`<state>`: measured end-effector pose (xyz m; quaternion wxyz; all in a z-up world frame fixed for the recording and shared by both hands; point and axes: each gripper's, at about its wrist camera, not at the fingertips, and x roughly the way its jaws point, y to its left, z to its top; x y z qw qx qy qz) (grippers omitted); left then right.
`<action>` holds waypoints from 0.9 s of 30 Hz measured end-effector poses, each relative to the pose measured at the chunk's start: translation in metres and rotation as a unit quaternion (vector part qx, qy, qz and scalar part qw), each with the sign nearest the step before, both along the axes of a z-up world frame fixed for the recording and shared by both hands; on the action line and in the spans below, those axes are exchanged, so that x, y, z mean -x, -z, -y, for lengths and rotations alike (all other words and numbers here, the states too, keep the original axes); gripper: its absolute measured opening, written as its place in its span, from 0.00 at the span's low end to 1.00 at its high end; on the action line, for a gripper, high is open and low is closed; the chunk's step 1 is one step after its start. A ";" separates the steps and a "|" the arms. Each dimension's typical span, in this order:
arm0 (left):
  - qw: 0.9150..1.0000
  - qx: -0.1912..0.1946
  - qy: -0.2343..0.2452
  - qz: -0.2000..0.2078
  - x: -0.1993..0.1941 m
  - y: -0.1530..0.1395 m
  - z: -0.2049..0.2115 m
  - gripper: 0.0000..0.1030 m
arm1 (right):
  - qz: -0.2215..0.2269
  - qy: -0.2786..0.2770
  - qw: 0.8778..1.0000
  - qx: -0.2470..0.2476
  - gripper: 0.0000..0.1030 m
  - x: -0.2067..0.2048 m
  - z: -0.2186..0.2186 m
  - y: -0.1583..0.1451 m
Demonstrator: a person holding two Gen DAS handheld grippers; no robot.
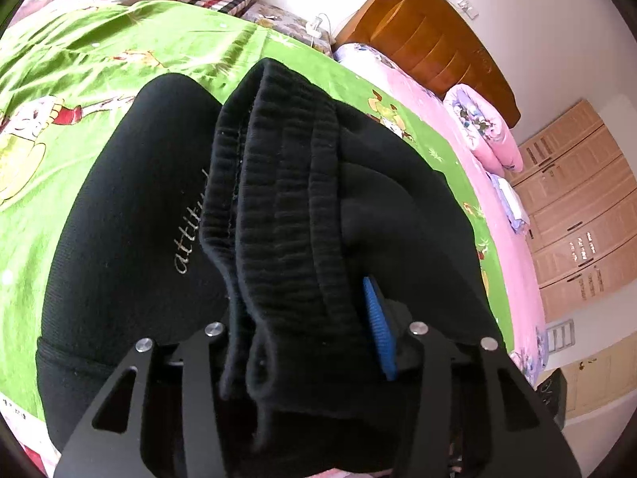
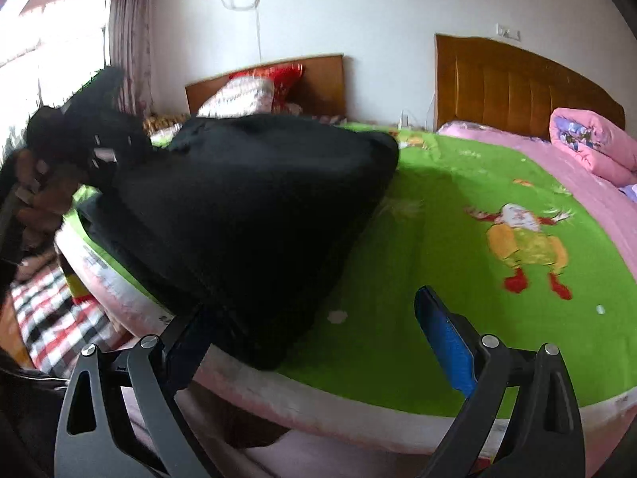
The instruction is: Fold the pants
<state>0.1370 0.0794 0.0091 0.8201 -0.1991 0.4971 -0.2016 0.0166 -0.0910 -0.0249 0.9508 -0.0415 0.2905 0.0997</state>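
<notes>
My left tool [image 1: 306, 334] is pinching the ribbed waistband [image 1: 278, 215] of the black pants [image 1: 131, 215], raising that end above the green bedsheet [image 1: 79, 51]; I judge the hold is meant to carry the waistband over the rest of the garment for a fold. The pants lie at the near edge of the bed, partly lifted. My right tool [image 2: 318, 322] stands spread, holding nothing; its left finger sits at or under the garment's near corner, contact uncertain. I see only one blue pad [image 1: 380, 330] on the left tool; cloth covers the other. The printed lettering [image 1: 191, 235] is cut off by the waistband. The right view is blurred, and the trouser legs cannot be made out.
</notes>
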 end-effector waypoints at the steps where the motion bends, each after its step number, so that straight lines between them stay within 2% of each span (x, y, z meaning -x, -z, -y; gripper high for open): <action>1: 1.000 -0.003 0.001 0.008 0.002 -0.004 0.001 0.34 | 0.012 0.014 1.000 0.007 0.96 0.002 -0.002 0.000; 2: 1.000 -0.006 0.002 0.024 0.007 -0.012 0.001 0.30 | 0.016 0.020 1.000 0.014 0.95 0.002 -0.003 -0.002; 4: 0.998 -0.001 0.010 0.060 0.015 -0.034 0.000 0.27 | 0.036 0.044 0.998 0.031 0.95 0.006 -0.003 -0.007; 6: 0.995 0.023 0.018 0.094 0.024 -0.067 -0.010 0.26 | 0.041 0.067 0.995 0.060 0.95 0.005 -0.003 -0.012; 7: 0.993 0.012 0.013 0.118 0.031 -0.082 -0.016 0.26 | 0.044 0.070 0.994 0.069 0.95 0.005 -0.005 -0.014; 10: 0.990 0.009 -0.015 0.141 0.041 -0.094 -0.046 0.26 | 0.061 0.061 0.990 0.110 0.95 0.009 -0.020 -0.018; 12: 0.992 0.018 -0.043 0.117 0.040 -0.073 -0.076 0.26 | 0.066 0.051 0.988 0.131 0.95 0.009 -0.029 -0.016; 15: 0.996 0.048 -0.065 0.038 0.028 -0.006 -0.105 0.28 | 0.047 0.043 0.992 0.113 0.95 0.002 -0.023 -0.009; 16: 0.995 0.067 -0.063 0.029 0.026 0.010 -0.108 0.29 | 0.039 0.040 0.993 0.101 0.95 0.000 -0.019 -0.009; 17: 0.992 0.104 -0.063 0.041 0.028 0.016 -0.115 0.29 | 0.035 0.037 0.994 0.097 0.95 -0.001 -0.016 -0.009; 18: 0.991 0.113 -0.061 0.042 0.028 0.015 -0.117 0.29 | 0.034 0.037 0.994 0.099 0.95 -0.002 -0.016 -0.009; 21: 0.994 0.081 -0.055 0.048 0.028 0.007 -0.110 0.35 | 0.030 0.038 0.994 0.098 0.95 -0.004 -0.015 -0.010; 24: 0.995 0.053 -0.065 0.058 0.032 -0.002 -0.110 0.48 | -0.007 0.011 0.998 0.057 0.95 -0.007 -0.004 -0.014; 25: 0.993 0.032 -0.083 0.072 0.037 -0.010 -0.111 0.60 | -0.018 -0.003 0.999 0.042 0.95 -0.003 -0.002 -0.015; 26: 0.988 -0.017 -0.117 0.099 0.047 -0.023 -0.115 0.73 | -0.035 -0.040 0.998 0.015 0.95 0.003 0.003 -0.019; 27: 0.980 -0.059 -0.142 0.126 0.058 -0.035 -0.118 0.78 | -0.035 -0.068 0.997 -0.008 0.95 0.010 0.009 -0.025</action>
